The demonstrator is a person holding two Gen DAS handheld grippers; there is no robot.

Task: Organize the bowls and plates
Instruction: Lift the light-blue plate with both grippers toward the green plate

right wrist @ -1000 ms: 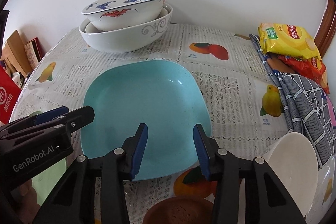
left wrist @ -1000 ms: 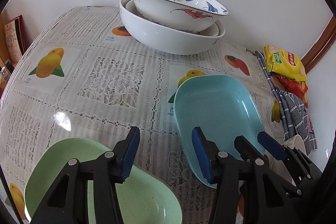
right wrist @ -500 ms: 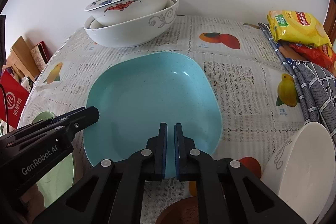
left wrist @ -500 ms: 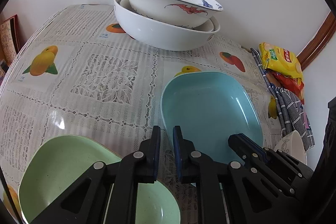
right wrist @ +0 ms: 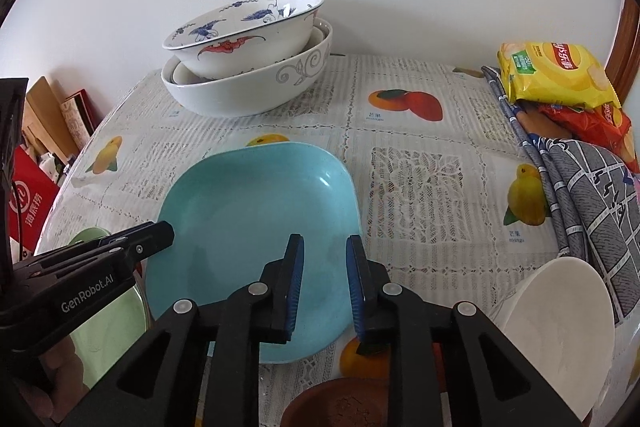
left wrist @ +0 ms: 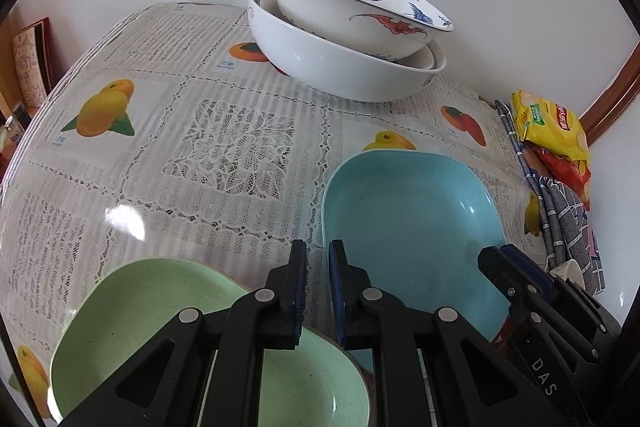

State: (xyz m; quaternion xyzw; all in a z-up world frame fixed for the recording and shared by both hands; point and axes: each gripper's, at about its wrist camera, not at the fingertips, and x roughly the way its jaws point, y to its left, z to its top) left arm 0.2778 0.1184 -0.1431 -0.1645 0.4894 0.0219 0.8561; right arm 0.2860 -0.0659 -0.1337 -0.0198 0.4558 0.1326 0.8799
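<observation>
A blue square plate [right wrist: 256, 227] lies in the middle of the table; it also shows in the left wrist view [left wrist: 416, 227]. A green square plate [left wrist: 160, 327] lies at the near left, seen too in the right wrist view [right wrist: 104, 331]. Stacked bowls stand at the back: a painted bowl [left wrist: 352, 11] inside a large white bowl [left wrist: 340, 67], also in the right wrist view [right wrist: 248, 83]. My left gripper [left wrist: 318, 259] hovers between the two plates, nearly shut and empty. My right gripper [right wrist: 324, 251] hovers over the blue plate's near edge, partly open and empty.
A white bowl [right wrist: 560, 331] and a brown dish [right wrist: 340, 403] sit at the near right. Snack bags [right wrist: 556, 75] and a checked cloth [right wrist: 592, 195] lie along the right edge. The table wears a lace fruit-print cloth [left wrist: 224, 147]. Books lean at the left.
Both grippers closed from wide open a second ago. Since half a second ago the right gripper has reopened partway and the left has opened a sliver; both views shifted slightly.
</observation>
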